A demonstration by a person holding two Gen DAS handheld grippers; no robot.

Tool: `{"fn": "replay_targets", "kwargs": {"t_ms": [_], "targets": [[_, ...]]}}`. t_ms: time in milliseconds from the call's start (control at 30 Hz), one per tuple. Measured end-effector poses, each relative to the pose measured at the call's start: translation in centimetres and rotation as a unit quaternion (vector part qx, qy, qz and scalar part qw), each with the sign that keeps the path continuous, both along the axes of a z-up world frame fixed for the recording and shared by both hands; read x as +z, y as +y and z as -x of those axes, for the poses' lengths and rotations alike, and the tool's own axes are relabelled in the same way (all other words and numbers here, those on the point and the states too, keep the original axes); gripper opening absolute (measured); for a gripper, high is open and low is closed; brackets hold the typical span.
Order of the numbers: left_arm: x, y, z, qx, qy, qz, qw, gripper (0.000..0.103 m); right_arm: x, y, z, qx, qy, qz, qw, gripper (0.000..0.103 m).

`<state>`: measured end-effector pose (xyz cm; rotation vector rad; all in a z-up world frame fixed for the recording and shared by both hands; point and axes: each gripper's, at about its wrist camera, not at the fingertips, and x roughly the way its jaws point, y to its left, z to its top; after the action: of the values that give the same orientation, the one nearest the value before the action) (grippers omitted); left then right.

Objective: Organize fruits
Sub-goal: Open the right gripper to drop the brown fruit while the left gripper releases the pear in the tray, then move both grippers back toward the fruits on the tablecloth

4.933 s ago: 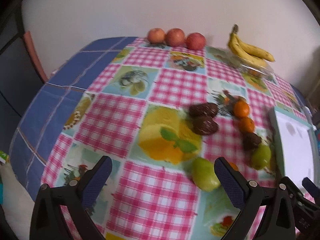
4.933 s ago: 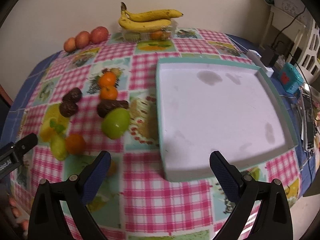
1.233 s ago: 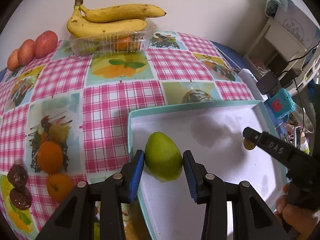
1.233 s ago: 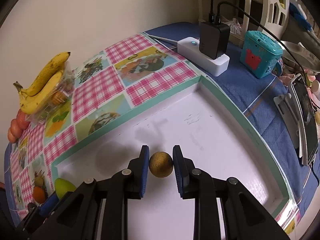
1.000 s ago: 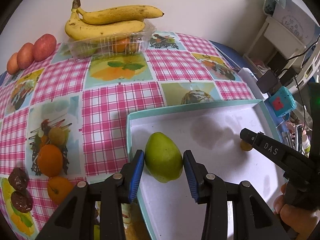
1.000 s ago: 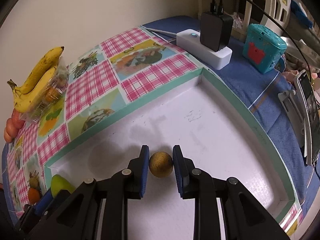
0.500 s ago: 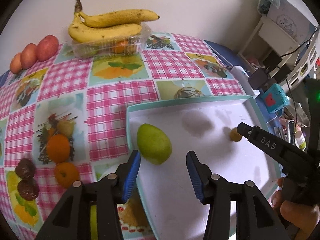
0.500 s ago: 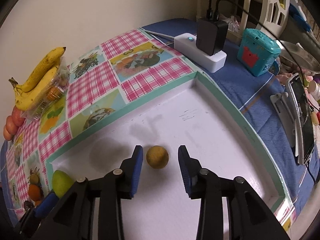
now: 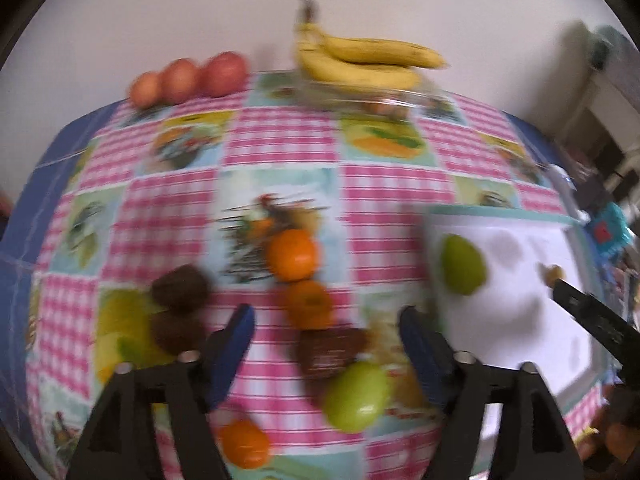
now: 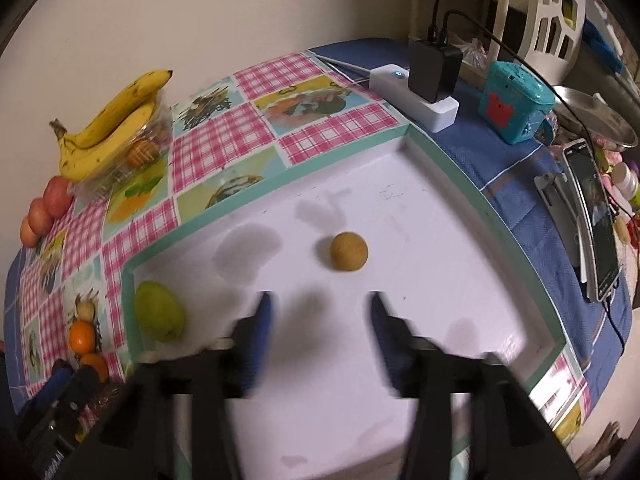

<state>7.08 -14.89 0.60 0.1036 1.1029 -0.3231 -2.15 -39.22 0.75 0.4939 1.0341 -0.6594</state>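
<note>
Tray (image 10: 460, 168): holds one green pear (image 10: 158, 317) and a small brown fruit (image 10: 348, 256)
Left gripper (image 9: 326, 338): spread, empty, apparently over the loose fruit
Right gripper (image 10: 320, 322): spread, empty
Next: pinch another fruit, probably the second pear (image 9: 356, 396)

The left gripper (image 9: 326, 330) hangs above the checked tablecloth (image 9: 280, 148), to the left of the white tray (image 10: 460, 168), with its blue-padded jaws spread wide and nothing between them (the picture is motion-blurred). The right gripper (image 10: 320, 320) hovers over the tray's near half, jaws likewise parted and empty, its fingers (image 10: 260, 320) smeared by blur. From the right wrist view, the left gripper's blue tips show at the tray's lower left corner.
</note>
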Motion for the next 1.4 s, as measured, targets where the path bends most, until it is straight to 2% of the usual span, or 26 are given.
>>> {"fn": "replay_targets", "kwargs": {"t_ms": [100, 133, 200, 300, 333, 400, 667, 967, 1067, 1200, 1400], "targets": [[0.1, 2.3, -0.1, 0.035, -0.018, -0.021, 0.9990, 0.101, 0.3, 0.9, 0.0, 0.010, 0.000, 0.009, 1.000, 0.073], [0.2, 3.1, -0.2, 0.046, -0.025, -0.028, 0.9982, 0.103, 0.3, 1.3, 0.0, 0.015, -0.001, 0.010, 1.000, 0.077], [0.4, 4.4, -0.2, 0.062, -0.033, -0.034, 0.9969, 0.103, 0.3, 2.1, -0.1, 0.023, 0.000, 0.017, 1.000, 0.086], [0.4, 6.1, -0.1, 0.083, -0.040, -0.047, 0.9946, 0.103, 0.3, 3.3, 0.0, 0.041, 0.000, 0.031, 0.999, 0.088], [0.3, 6.6, -0.1, 0.088, -0.039, -0.049, 0.9942, 0.103, 0.2, 3.8, 0.0, 0.047, -0.001, 0.035, 0.998, 0.095], [0.2, 7.7, 0.0, 0.094, -0.031, -0.050, 0.9938, 0.103, 0.2, 4.6, 0.1, 0.054, -0.003, 0.038, 0.998, 0.099], [0.4, 11.8, 0.3, 0.133, -0.031, -0.052, 0.9892, 0.103, 0.6, 7.8, 0.1, 0.087, -0.022, 0.051, 0.995, 0.099], [0.5, 16.2, -0.6, 0.185, -0.023, -0.030, 0.9821, 0.103, -0.1, 10.3, -0.7, 0.115, -0.035, -0.017, 0.993, 0.099], [0.7, 17.3, -0.9, 0.197, -0.024, -0.021, 0.9798, 0.103, 0.0, 11.0, -1.1, 0.124, -0.032, -0.017, 0.992, 0.099], [1.0, 18.1, -1.1, 0.205, -0.030, -0.002, 0.9782, 0.103, 0.0, 11.7, -1.7, 0.138, -0.031, -0.019, 0.990, 0.099], [1.5, 17.8, -1.2, 0.198, -0.040, 0.024, 0.9790, 0.103, 1.3, 13.1, -2.3, 0.168, -0.064, -0.025, 0.983, 0.099]]}}
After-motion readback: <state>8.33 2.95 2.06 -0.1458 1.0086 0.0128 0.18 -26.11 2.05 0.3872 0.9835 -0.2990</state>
